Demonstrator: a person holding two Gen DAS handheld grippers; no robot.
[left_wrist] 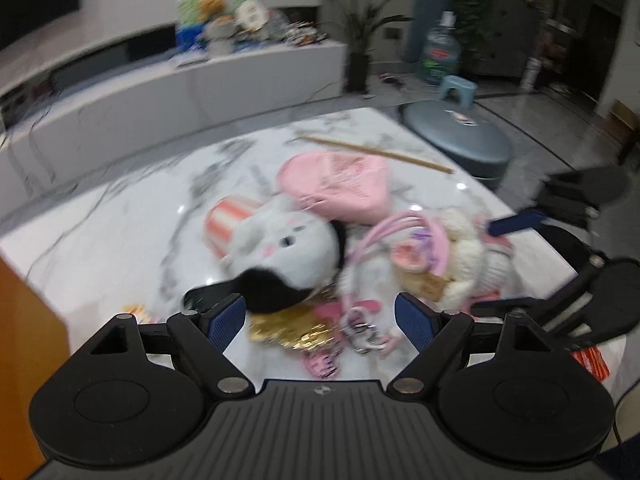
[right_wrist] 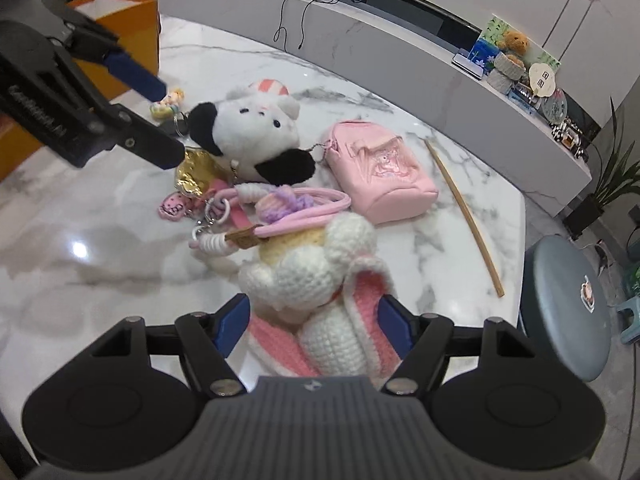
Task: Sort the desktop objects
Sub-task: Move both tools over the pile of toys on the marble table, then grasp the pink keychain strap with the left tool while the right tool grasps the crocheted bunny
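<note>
Straddling the crocheted doll [right_wrist: 316, 280], my right gripper [right_wrist: 316, 320] stands spread, seemingly not pinching. My left gripper [left_wrist: 320, 316] gapes over the plush cow [left_wrist: 280, 248].

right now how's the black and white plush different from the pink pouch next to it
The black and white plush is fluffy and rounded with a face; the pink pouch is smooth and boxy with a printed front. The plush wears a pink striped hat; the pouch is plain pink all over. Both lie on the marble table, and a small chain runs between them.
</note>
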